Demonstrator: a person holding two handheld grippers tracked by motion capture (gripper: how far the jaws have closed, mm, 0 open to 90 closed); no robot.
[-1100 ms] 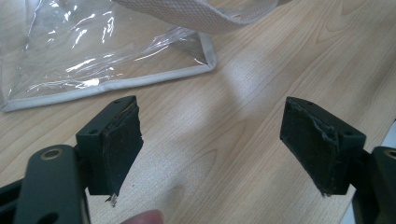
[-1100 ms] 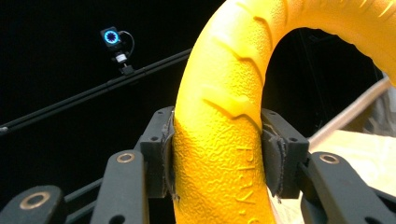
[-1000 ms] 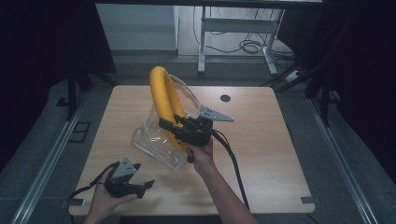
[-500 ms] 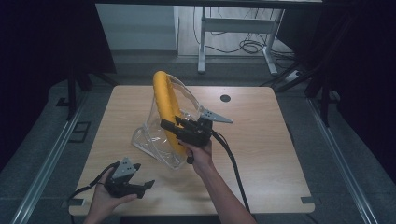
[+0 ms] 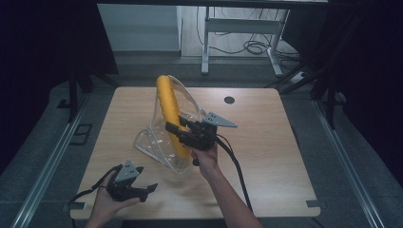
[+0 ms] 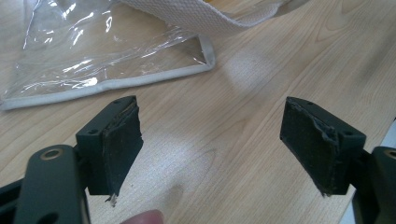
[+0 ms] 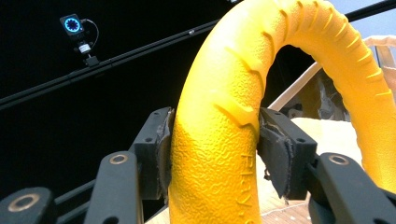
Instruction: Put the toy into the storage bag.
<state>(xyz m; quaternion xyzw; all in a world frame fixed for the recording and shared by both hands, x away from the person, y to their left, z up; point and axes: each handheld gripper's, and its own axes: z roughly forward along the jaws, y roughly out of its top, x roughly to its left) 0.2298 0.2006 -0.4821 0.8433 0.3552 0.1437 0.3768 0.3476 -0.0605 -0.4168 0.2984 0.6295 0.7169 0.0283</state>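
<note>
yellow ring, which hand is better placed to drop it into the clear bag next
Right. The right gripper is shut on the yellow textured ring, holding it at the clear plastic bag. The left gripper is open above bare table, apart from both.

The curved textured rubber ring (image 7: 219,154) is bright yellow with raised ridges. The clear plastic bag (image 6: 107,51) has white woven trim. The wooden table (image 5: 266,142) is pale tan with fine grain.
</note>
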